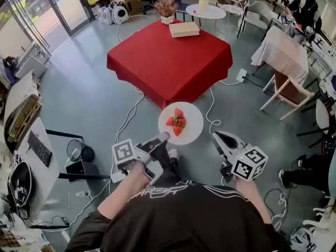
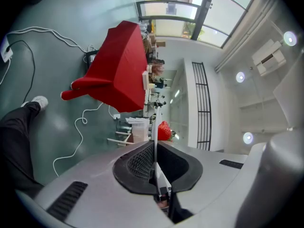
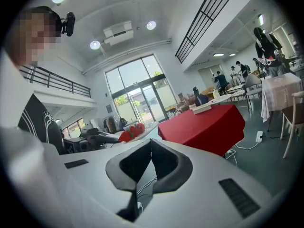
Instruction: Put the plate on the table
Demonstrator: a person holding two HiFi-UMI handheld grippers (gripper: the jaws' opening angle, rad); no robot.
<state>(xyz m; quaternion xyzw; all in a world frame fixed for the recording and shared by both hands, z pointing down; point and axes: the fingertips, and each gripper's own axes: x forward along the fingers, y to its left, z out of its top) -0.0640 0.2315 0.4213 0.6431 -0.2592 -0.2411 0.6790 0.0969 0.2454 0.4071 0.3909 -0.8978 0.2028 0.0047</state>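
A white plate (image 1: 195, 121) carrying red strawberries (image 1: 177, 122) hangs in the air just in front of the red-clothed table (image 1: 170, 56). My left gripper (image 1: 163, 137) is shut on the plate's near rim. In the left gripper view the plate (image 2: 155, 125) runs edge-on between the pads, with a strawberry (image 2: 164, 131) beyond it and the red table (image 2: 121, 65) further off. My right gripper (image 1: 216, 135) hovers to the right of the plate, apart from it. Its jaws (image 3: 151, 141) meet, holding nothing. The strawberries (image 3: 132, 132) and the red table (image 3: 209, 127) show beyond them.
On the red table lie a book (image 1: 184, 29) and a potted plant (image 1: 167, 8) at its far edge. White cables (image 1: 131, 114) trail over the floor by the table. A wooden chair (image 1: 286, 91) and a white-clothed table (image 1: 283, 49) stand right; a desk with a keyboard (image 1: 39, 148) is at the left.
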